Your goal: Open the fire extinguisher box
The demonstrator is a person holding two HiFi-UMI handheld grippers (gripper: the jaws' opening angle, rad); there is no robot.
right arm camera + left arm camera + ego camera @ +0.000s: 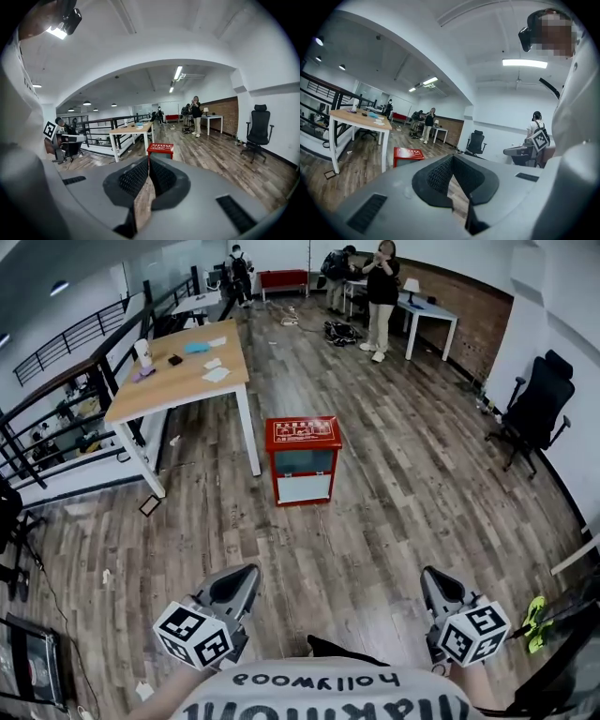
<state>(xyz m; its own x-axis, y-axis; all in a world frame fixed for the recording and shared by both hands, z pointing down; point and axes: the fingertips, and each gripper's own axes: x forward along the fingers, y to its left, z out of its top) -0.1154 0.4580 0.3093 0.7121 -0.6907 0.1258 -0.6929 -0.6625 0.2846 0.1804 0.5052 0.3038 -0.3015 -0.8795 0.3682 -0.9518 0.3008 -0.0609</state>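
The red fire extinguisher box (303,460) stands upright on the wooden floor, a few steps ahead of me, with its windowed front door facing me and looking closed. It also shows small and far off as the box (408,153) in the left gripper view and as the box (160,148) just above the jaw tips in the right gripper view. My left gripper (246,572) and right gripper (431,575) are held low near my body, both well short of the box. The left gripper (452,157) and right gripper (149,159) are each shut with nothing between the jaws.
A wooden table (178,371) with white legs stands just left of the box. A black office chair (534,409) is at the right wall. A white desk (427,310) and several people are at the far end. A railing (56,399) runs along the left.
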